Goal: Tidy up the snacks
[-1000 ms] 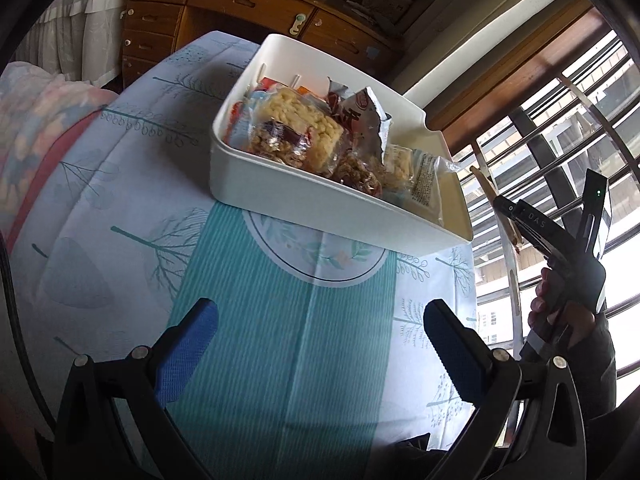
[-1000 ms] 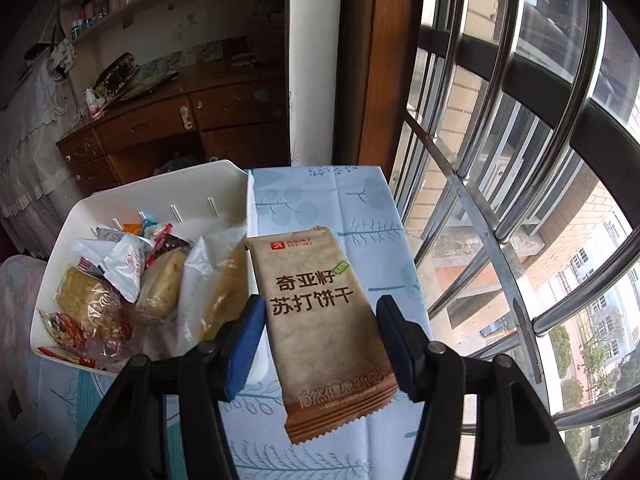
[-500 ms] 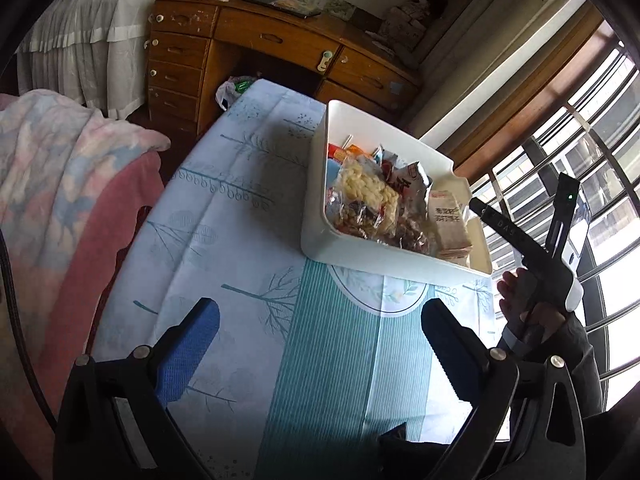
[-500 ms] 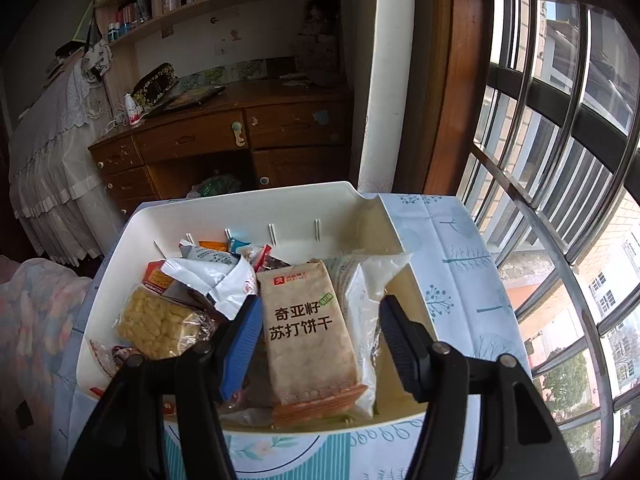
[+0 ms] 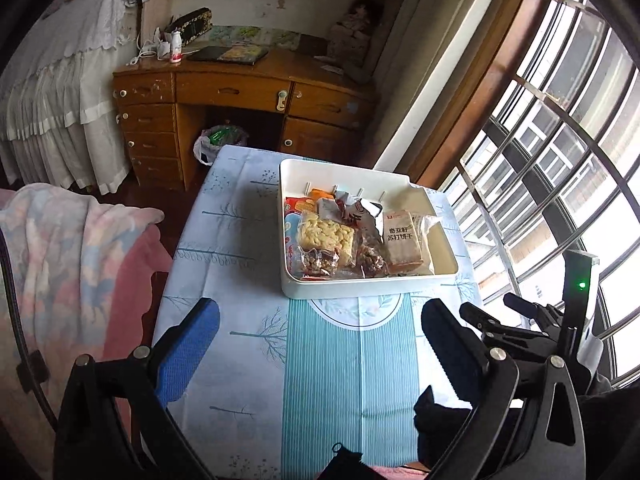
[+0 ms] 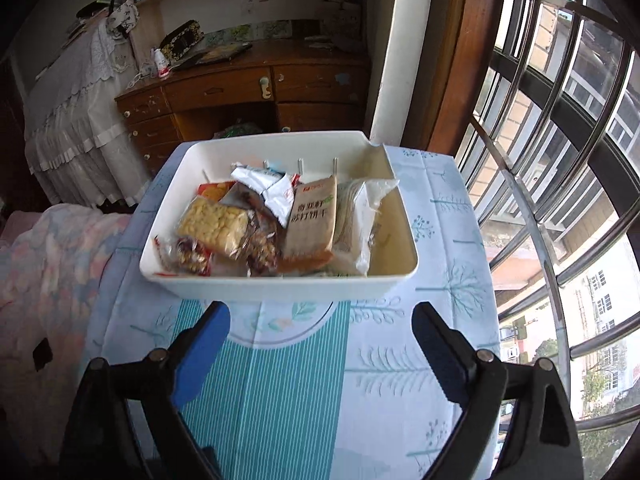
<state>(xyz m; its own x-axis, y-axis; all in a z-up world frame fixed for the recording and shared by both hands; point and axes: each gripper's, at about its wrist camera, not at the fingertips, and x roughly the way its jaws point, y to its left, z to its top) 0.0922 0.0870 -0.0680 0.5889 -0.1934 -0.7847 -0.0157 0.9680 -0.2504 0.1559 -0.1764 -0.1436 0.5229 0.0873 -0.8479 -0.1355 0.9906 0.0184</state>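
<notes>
Table [image 5: 240, 320]: covered by a pale blue cloth printed with trees, a teal striped band running down its middle; a barred window is seen along its right edge and a wooden desk [image 5: 240, 92] beyond its far edge.

Blanket [image 5: 72, 264]: a pink and blue patterned one is seen off the table's left edge.

Bin [image 6: 280, 286]: a white, open-topped plastic bin is set on the far half of the table, toward the right edge, its near wall facing both cameras.

Snacks: all visible packets are held inside the bin — none is seen on the cloth itself.

Cracker packet [image 6: 312, 220]: a brown pack printed with Chinese characters is laid in the right half of the bin, resting partly on a clear-wrapped white packet [image 6: 356, 220] just beside it.

Puffed-grain bar [image 5: 326, 236]: a yellow bar in clear wrap is laid in the left half of the bin, touching small nut packets [image 5: 318, 262] at the near wall.

Left gripper [image 5: 320, 332]: held above the near part of the table, its blue-padded jaws spread wide, nothing between them.

Right gripper [image 6: 320, 344]: held just short of the bin's near wall, jaws likewise parted wide and nothing gripped — only cloth is seen between the fingers.
</notes>
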